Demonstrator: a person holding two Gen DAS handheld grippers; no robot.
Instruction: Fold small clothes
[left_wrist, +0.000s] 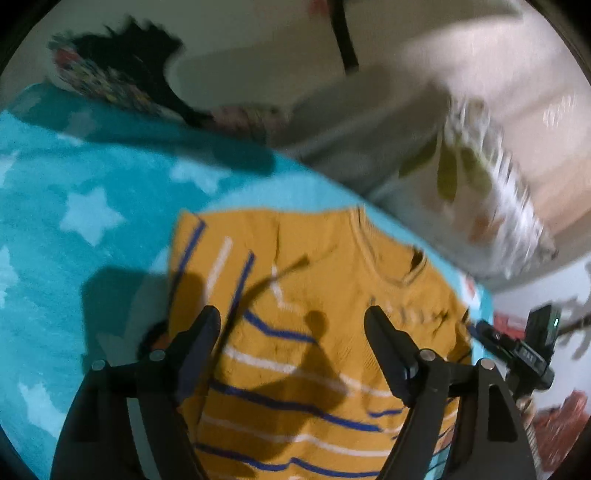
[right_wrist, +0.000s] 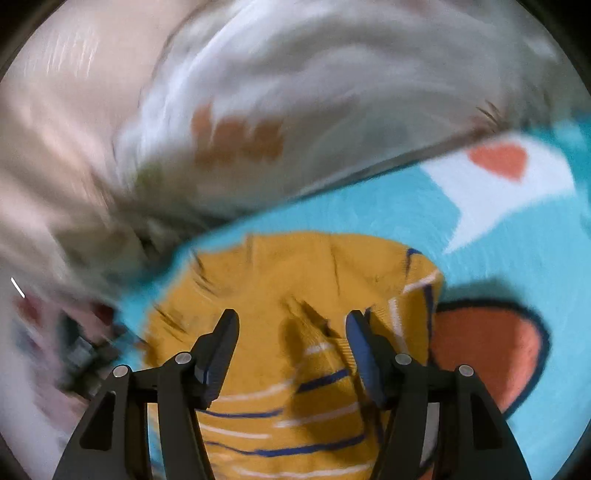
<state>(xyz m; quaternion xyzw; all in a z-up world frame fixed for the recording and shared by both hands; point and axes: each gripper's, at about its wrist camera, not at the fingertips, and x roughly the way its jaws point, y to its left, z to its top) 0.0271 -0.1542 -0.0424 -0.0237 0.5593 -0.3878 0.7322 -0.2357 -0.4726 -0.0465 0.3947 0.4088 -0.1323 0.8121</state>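
Note:
A small mustard-yellow sweater with blue and white stripes lies flat on a turquoise star-print blanket. Its neckline points toward the far right. My left gripper is open and hovers over the sweater's striped body, holding nothing. In the right wrist view the same sweater lies below my right gripper, which is open and empty above its upper part; a sleeve looks folded in at the right edge. The right gripper's body shows at the left view's right edge. Both views are blurred.
A white pillow with a leaf print lies beyond the blanket's far edge, also seen in the right wrist view. A dark patterned bundle of cloth sits at the far left. The blanket shows an orange fish print.

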